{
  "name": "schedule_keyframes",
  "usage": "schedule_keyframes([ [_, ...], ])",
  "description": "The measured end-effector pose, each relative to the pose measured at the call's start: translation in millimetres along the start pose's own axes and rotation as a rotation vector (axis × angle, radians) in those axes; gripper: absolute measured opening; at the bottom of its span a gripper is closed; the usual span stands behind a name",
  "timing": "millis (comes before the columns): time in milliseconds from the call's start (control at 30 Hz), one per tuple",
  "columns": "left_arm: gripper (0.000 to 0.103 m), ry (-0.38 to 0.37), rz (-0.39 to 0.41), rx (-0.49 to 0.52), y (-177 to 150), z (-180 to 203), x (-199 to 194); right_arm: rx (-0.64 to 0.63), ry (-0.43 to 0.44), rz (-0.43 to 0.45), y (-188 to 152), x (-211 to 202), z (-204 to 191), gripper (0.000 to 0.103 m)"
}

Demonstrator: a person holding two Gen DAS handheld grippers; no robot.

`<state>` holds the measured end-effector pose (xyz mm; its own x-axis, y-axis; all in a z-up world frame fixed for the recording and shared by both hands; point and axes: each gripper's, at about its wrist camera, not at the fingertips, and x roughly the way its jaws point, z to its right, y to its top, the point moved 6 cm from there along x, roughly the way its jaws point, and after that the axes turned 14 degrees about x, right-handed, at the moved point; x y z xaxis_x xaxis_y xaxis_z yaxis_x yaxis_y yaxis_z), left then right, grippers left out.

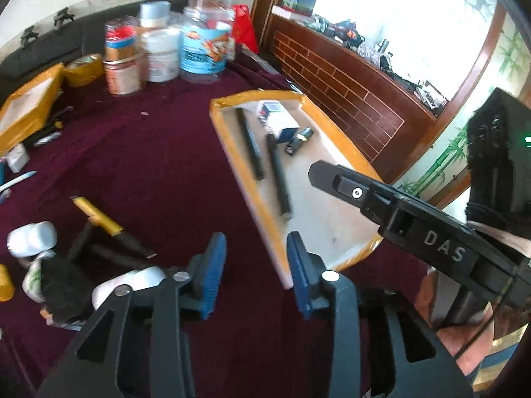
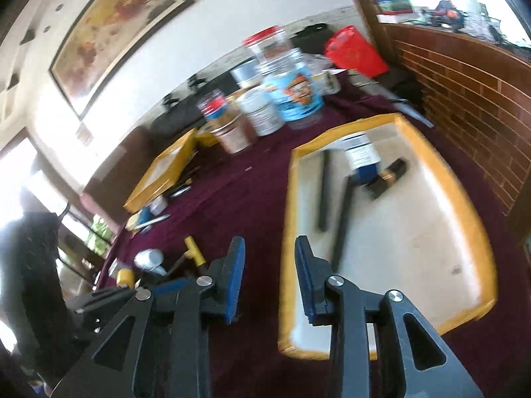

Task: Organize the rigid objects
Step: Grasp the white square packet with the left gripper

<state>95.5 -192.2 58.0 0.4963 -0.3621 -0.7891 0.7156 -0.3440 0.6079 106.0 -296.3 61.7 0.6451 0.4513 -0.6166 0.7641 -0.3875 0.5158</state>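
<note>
A yellow-rimmed tray [image 1: 229,152] [image 2: 288,199] with a pale floor lies on the dark red cloth. In it are two black rods [image 1: 278,179] [image 2: 323,189], a small blue-and-white box [image 1: 275,122] [image 2: 361,159] and a black-and-gold piece [image 1: 300,139] [image 2: 391,174]. My left gripper [image 1: 255,275] hovers open over the tray's near corner, with nothing between its blue pads. My right gripper [image 2: 270,275] is open and empty too, above the tray's near left edge. On the cloth to the left lie a yellow-and-black tool [image 1: 99,222] [image 2: 195,252] and a white bottle [image 1: 31,238] [image 2: 149,258].
Several jars [image 1: 199,43] [image 2: 292,93] crowd the back of the table beside a red bag [image 2: 355,49]. A flat yellow box [image 1: 26,112] [image 2: 159,172] and a tape roll [image 1: 83,69] sit at the left. A brick-patterned wooden panel [image 1: 332,76] borders the right side.
</note>
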Motion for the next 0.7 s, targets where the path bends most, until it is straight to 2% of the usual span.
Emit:
schedule_keyframes([
  [100,0.038,0.03,0.041,0.004,-17,-19,-27,-0.028,0.025,-0.025,-22,13,-18,0.028],
  [167,0.051,0.036,0.063,0.003,-28,-33,-43,-0.051,0.042,-0.057,-38,25,-28,0.028],
  [233,0.056,0.052,0.094,-0.012,-42,-54,-63,-0.072,0.048,-0.081,-54,40,-34,0.028],
  [333,0.057,0.136,0.129,-0.056,-62,-98,-92,-0.077,0.061,-0.118,-71,57,-37,0.028],
  [367,0.061,0.17,0.136,-0.074,-70,-115,-101,-0.072,0.072,-0.131,-75,62,-36,0.028],
  [467,0.071,0.274,0.135,-0.147,-94,-169,-126,-0.056,0.082,-0.133,-81,65,-31,0.028],
  [567,0.071,0.399,0.125,-0.269,-117,-229,-143,-0.033,0.076,-0.132,-82,68,-22,0.028],
  [700,0.071,0.43,0.092,-0.408,-141,-288,-138,-0.018,0.085,-0.139,-86,74,-15,0.028],
])
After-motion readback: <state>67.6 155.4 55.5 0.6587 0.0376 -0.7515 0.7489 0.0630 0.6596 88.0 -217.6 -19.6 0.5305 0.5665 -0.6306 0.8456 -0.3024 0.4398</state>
